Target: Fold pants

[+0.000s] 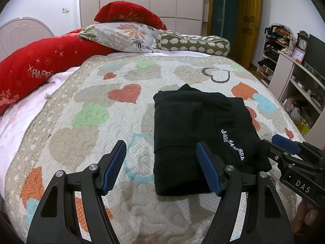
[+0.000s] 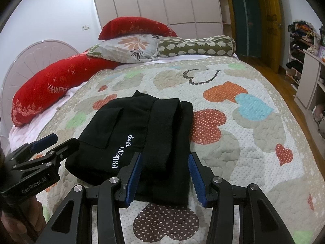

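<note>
The black pants [image 1: 189, 134] lie folded into a compact stack on the heart-patterned quilt [image 1: 91, 101], white lettering on top. My left gripper [image 1: 161, 166] is open and empty, just above the stack's near left edge. My right gripper [image 2: 165, 177] is open and empty over the stack's near right edge; the pants [image 2: 142, 134] lie between and beyond its fingers. The right gripper also shows at the right edge of the left wrist view [image 1: 288, 142], and the left gripper at the left of the right wrist view [image 2: 46, 142].
Red pillows [image 1: 40, 65], a floral pillow [image 1: 124, 36] and a green bolster [image 1: 193, 42] sit at the head of the bed. White wardrobes [image 1: 142, 0] stand behind. Shelves with clutter [image 1: 294, 77] stand to the right of the bed.
</note>
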A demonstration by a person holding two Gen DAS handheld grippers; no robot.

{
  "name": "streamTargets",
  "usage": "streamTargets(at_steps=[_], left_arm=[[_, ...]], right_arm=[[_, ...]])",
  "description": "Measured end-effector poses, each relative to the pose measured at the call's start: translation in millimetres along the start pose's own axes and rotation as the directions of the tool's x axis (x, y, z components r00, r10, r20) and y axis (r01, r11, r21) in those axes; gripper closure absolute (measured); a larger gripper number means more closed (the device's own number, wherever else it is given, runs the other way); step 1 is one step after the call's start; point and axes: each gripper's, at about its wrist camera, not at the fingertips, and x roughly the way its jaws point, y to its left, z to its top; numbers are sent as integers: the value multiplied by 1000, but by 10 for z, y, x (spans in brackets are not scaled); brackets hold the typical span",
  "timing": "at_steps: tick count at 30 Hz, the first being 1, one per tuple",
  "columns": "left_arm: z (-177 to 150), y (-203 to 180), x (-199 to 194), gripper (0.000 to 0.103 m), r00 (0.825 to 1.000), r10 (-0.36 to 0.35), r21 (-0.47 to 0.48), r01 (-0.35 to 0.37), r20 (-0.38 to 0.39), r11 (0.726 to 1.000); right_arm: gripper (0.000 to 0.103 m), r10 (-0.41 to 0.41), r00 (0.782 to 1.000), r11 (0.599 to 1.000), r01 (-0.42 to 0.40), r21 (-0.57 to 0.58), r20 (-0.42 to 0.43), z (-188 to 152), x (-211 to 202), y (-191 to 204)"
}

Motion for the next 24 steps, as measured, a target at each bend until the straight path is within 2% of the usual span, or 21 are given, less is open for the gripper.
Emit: streamTargets(at_steps=[24], left_arm=[[-8,13,16,31,1000,-1,-3,1,1,1000]], right_arm=[[58,0,1000,1000,0,0,-6,-7,10,-7]])
